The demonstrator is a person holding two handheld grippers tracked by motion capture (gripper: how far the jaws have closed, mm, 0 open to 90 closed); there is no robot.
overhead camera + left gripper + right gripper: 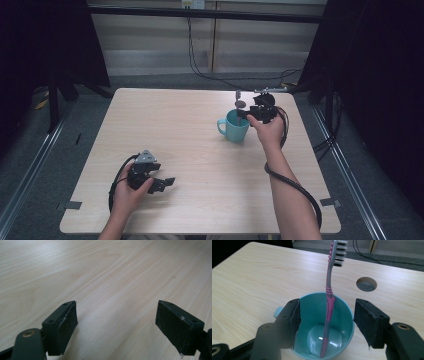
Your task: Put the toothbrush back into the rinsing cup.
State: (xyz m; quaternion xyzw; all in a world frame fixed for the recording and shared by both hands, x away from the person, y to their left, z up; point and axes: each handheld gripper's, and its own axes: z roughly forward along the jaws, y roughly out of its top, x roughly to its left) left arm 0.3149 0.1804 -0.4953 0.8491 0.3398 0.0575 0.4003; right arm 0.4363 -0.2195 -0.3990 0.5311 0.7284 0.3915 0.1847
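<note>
Above teal cup (322, 315), right tool (328, 322) open, toothbrush (329, 297) loose between

No readable text, label, brand, number or sign stands on anything in these views.
</note>
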